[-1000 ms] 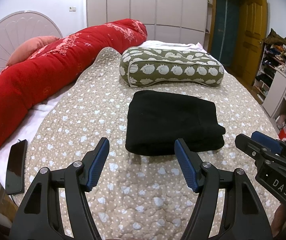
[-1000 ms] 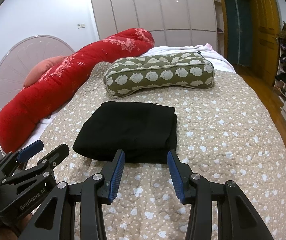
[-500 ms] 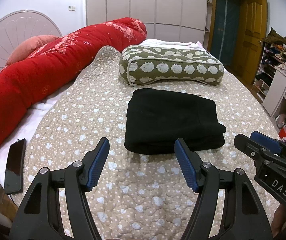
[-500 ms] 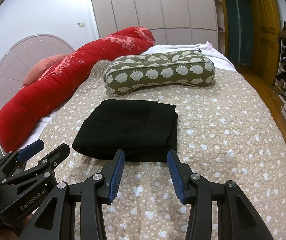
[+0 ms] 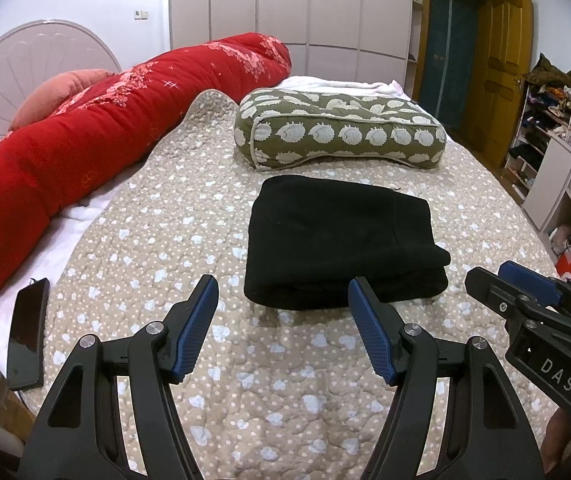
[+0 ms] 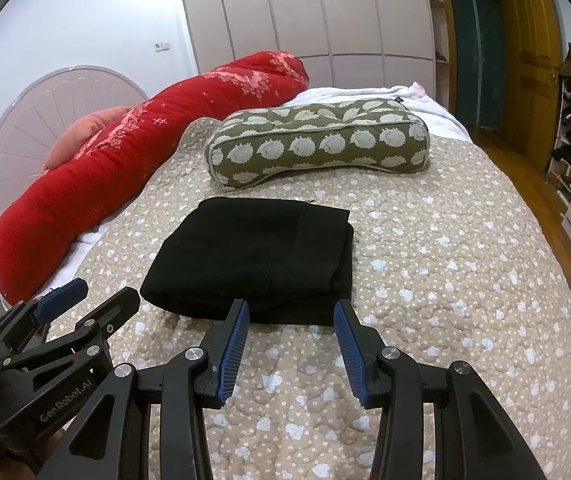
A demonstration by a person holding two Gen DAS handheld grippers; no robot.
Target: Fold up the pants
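The black pants [image 5: 341, 240] lie folded into a thick rectangle in the middle of the beige quilted bed [image 5: 173, 216]; they also show in the right wrist view [image 6: 253, 264]. My left gripper [image 5: 283, 296] is open and empty, hovering just short of the pants' near edge. My right gripper [image 6: 291, 314] is open and empty, also just short of that near edge. Each gripper shows in the other's view: the right one [image 5: 525, 296] at the right, the left one [image 6: 85, 300] at the left.
A green patterned cushion [image 5: 337, 132] lies behind the pants. A long red bolster [image 5: 85, 136] runs along the left side by the headboard [image 5: 17, 64]. A black phone [image 5: 27, 332] lies at the bed's left edge. Shelves [image 5: 557, 152] and a yellow door [image 5: 501, 68] stand on the right.
Both grippers have drawn back and risen slightly from the pants. The pants have not moved. Both grippers stay open.
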